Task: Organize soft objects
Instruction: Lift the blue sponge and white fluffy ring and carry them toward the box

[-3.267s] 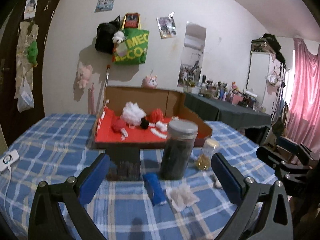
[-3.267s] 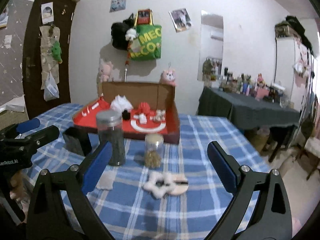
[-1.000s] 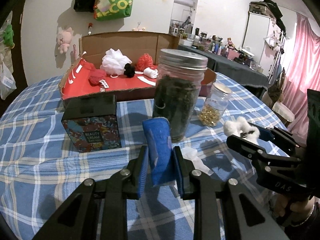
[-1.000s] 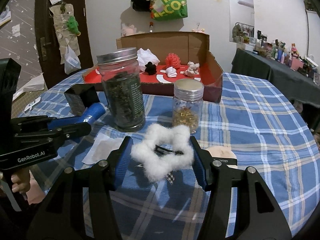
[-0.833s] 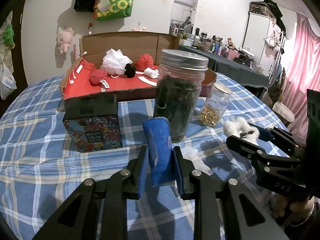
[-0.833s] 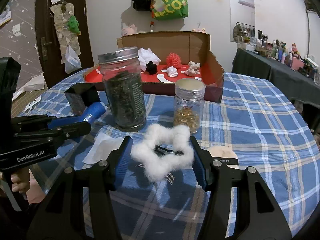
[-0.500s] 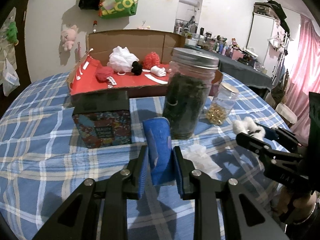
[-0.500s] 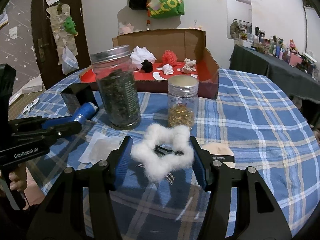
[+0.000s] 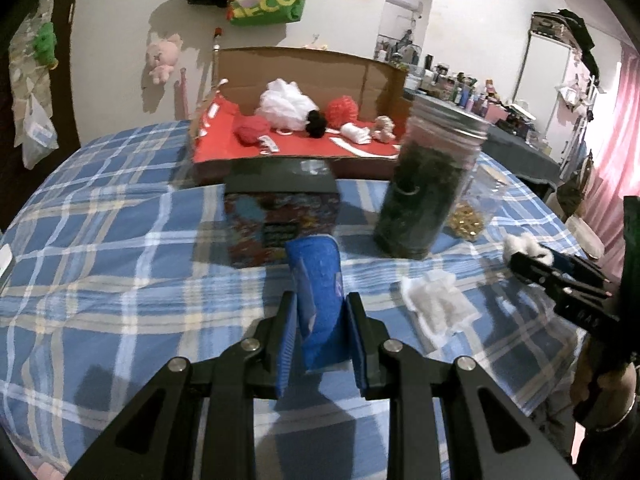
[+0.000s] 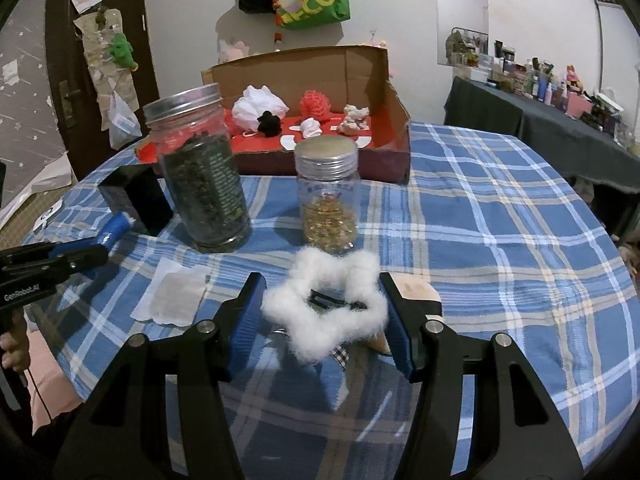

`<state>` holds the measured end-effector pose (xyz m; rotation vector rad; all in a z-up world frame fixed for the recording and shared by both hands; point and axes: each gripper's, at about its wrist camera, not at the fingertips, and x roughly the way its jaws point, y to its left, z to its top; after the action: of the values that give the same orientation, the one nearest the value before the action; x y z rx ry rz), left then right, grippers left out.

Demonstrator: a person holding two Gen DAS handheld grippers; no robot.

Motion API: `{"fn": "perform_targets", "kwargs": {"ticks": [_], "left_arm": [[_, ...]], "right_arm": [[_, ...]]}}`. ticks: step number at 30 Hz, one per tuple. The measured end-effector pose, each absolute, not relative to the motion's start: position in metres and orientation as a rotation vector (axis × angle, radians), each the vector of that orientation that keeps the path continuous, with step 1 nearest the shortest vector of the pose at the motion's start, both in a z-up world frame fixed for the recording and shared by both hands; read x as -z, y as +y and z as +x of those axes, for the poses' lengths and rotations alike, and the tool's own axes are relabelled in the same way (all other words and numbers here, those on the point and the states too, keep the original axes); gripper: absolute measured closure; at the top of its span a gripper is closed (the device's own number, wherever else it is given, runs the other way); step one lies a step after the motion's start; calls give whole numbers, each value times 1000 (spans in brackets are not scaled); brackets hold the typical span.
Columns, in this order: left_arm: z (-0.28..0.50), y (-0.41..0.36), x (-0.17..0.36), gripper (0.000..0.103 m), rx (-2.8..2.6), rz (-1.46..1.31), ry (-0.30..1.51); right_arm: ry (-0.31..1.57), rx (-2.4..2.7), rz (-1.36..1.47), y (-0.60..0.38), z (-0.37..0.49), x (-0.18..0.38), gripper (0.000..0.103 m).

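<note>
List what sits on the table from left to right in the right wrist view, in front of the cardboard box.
Black box → tall jar of dark leaves → small jar of gold bits

blue cloth roll (image 9: 318, 296): upright, pinched between left fingers (image 9: 286, 344)
white fluffy star (image 10: 325, 312): held between right fingers (image 10: 245, 320), above tabletop (image 10: 500, 240)
</note>
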<state>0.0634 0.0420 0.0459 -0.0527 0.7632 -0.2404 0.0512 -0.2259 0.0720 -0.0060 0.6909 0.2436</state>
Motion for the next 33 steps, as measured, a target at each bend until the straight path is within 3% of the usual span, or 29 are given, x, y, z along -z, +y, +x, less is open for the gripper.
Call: {"fn": "perform_targets", "kwargs": {"ticks": [14, 33], "left_arm": [[72, 87, -41, 77, 125, -78, 785], [161, 122, -52, 77, 294, -10, 874]], "right_arm": [[716, -202, 4, -247, 63, -76, 49], [921, -348, 215, -298, 156, -84, 49]]}}
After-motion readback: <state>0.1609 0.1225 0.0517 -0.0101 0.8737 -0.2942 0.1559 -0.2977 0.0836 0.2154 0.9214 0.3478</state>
